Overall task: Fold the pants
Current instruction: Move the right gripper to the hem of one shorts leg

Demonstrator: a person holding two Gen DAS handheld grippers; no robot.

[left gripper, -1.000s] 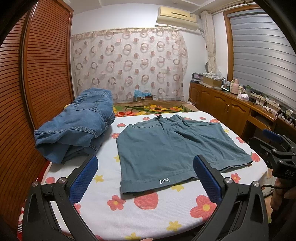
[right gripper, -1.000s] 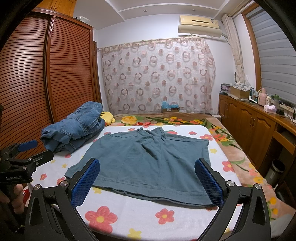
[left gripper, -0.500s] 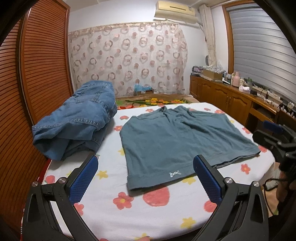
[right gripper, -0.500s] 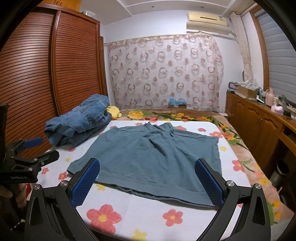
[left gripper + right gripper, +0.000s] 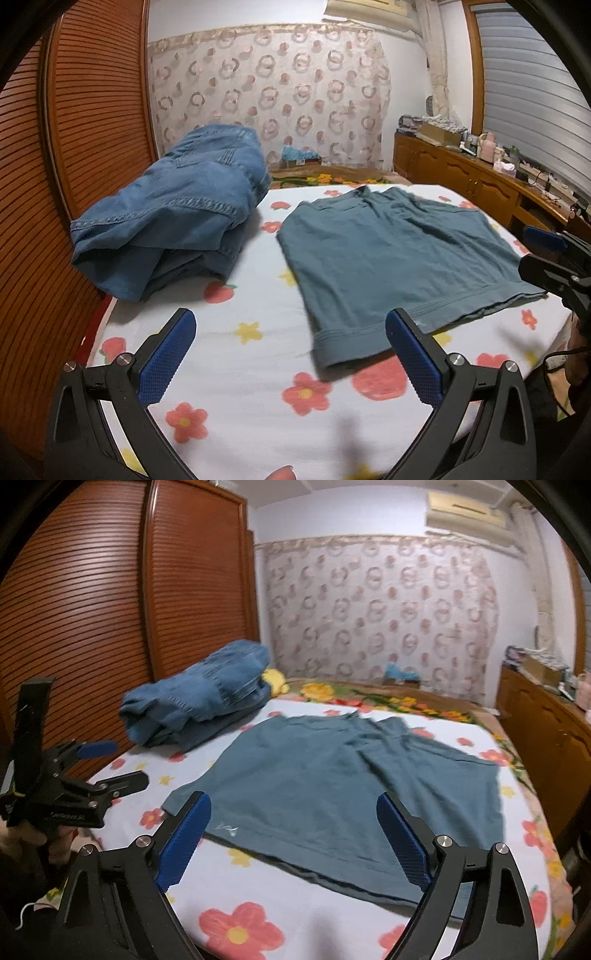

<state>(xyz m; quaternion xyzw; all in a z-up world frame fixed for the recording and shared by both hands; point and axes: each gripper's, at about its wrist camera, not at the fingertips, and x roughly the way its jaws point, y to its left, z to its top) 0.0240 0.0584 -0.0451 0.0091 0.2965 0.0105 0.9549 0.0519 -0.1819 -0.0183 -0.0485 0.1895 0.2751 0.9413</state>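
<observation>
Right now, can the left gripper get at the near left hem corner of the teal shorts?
Probably yes. The left gripper is open and empty, the hem corner of the teal shorts lies flat just ahead of it, and only bare sheet lies between; the jeans pile sits aside.

Motion blur softens the near hem of the teal shorts (image 5: 399, 258) and the flower print on the bed (image 5: 236, 373) in the left wrist view. The left hand-held gripper (image 5: 291, 354) hides 1 hem corner behind its right finger. The small logo near the hem is smeared. Items on the wooden cabinet (image 5: 476, 177) are too small to identify.
</observation>
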